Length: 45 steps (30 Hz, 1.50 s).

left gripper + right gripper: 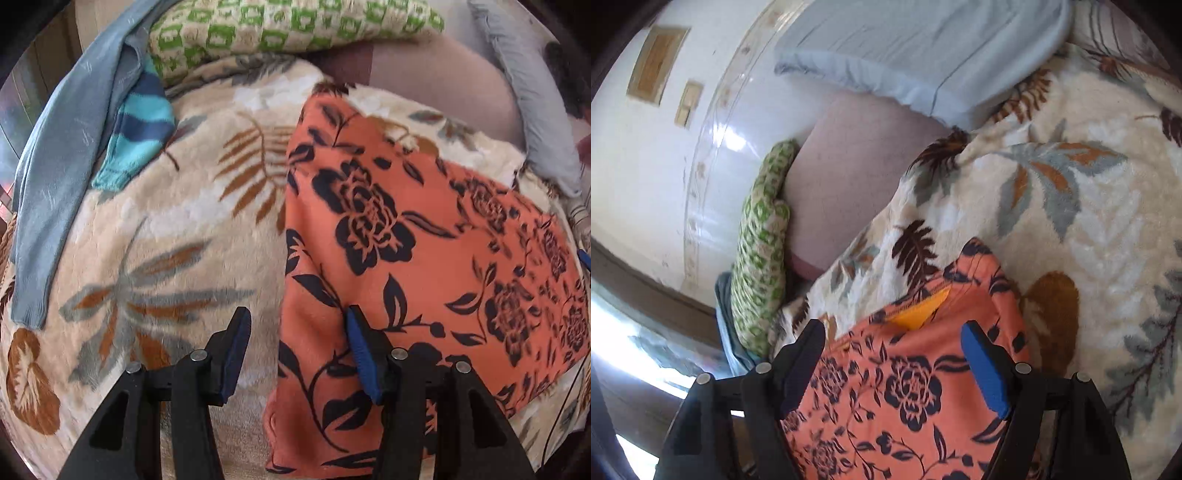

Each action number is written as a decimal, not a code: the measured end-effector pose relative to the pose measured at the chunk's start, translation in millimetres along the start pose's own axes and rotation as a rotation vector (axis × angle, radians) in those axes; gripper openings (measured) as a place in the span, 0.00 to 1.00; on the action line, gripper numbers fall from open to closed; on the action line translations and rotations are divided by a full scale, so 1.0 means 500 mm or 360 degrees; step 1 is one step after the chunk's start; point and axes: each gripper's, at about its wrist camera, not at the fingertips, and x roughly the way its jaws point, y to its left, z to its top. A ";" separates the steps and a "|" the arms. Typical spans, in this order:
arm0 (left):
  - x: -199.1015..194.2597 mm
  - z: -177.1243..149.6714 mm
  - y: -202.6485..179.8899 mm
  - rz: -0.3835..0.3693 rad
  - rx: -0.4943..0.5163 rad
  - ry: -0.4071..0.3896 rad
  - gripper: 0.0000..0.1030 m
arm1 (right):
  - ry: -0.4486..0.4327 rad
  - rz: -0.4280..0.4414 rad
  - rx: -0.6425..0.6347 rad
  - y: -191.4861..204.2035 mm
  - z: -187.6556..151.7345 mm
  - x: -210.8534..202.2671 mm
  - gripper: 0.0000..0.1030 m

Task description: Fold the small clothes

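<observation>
An orange garment [424, 258] with a black flower print lies spread flat on a cream, leaf-patterned blanket [177, 206]. My left gripper [297, 314] hangs open over the garment's left edge, one blue pad over the blanket and the other over the cloth, with nothing pinched. In the right wrist view the same garment [905, 398] lies under my right gripper [894, 328], which is wide open above it. A yellow inner layer [923, 310] shows at its far end.
A grey-blue garment [55, 184] and a turquoise-and-navy striped piece [144, 129] lie at the blanket's left. A green patterned pillow [288, 26] and a pale blue pillow [923, 48] sit at the far side, against a pink sheet [857, 166] and a white wall [646, 147].
</observation>
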 end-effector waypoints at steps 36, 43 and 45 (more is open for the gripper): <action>-0.163 -0.181 0.014 -0.0500 -0.0867 0.0014 0.77 | 0.0436 0.0029 -0.0455 0.106 -0.344 -0.012 0.69; -0.095 -0.158 0.014 -0.0503 -0.1091 -0.0055 0.77 | 0.0402 0.0087 -0.0555 0.134 -0.336 -0.010 0.69; -0.079 -0.154 0.012 -0.0494 -0.1131 -0.0062 0.77 | 0.0399 0.0096 -0.0532 0.132 -0.328 -0.010 0.69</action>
